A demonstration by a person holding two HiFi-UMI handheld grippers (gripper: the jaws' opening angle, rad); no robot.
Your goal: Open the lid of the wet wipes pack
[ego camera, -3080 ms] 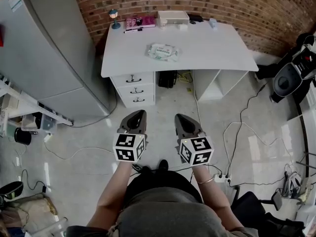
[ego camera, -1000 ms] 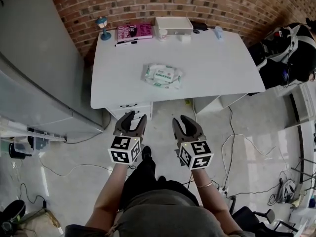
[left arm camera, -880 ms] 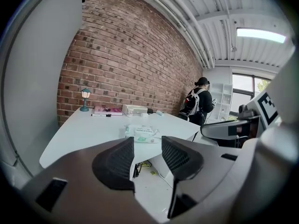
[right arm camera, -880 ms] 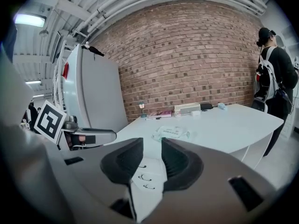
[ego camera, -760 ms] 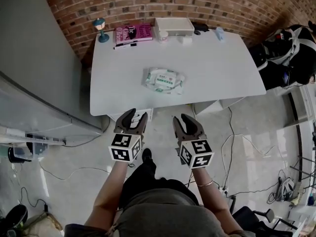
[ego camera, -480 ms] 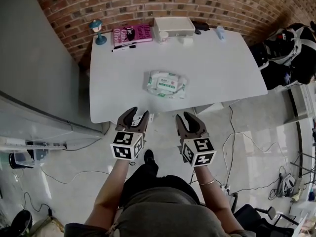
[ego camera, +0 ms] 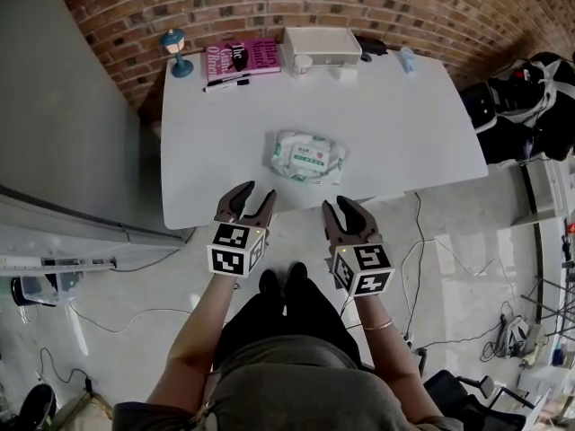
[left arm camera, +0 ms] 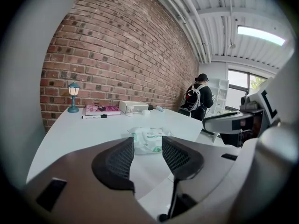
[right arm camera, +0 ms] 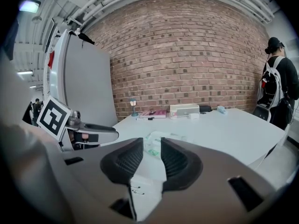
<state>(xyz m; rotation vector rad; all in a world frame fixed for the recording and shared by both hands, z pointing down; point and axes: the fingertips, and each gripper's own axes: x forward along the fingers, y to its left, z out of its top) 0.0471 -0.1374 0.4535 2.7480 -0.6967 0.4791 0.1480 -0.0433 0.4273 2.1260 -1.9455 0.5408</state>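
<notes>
The wet wipes pack [ego camera: 307, 155], white with green print, lies flat near the middle of the white table [ego camera: 207, 151]; its lid looks closed. My left gripper [ego camera: 247, 203] hovers at the table's front edge, open, nothing between its jaws. My right gripper [ego camera: 346, 212] sits beside it, just short of the edge, also open and empty. In the left gripper view the pack [left arm camera: 148, 140] shows between the fingers [left arm camera: 119, 160], well ahead of them. In the right gripper view the pack [right arm camera: 156, 138] is partly hidden behind the fingers [right arm camera: 180, 162].
At the table's back stand a small blue lamp [ego camera: 174, 50], a pink book [ego camera: 243, 58], a marker [ego camera: 229, 81], a white box [ego camera: 322, 43] and a small bottle [ego camera: 409, 58]. A grey cabinet [ego camera: 63, 106] flanks the left. A person with a backpack [left arm camera: 198, 94] stands at the right. Cables cross the floor.
Both grippers have moved forward to the table's front edge, side by side. The pack now lies closer ahead of them. Jaws unchanged.
</notes>
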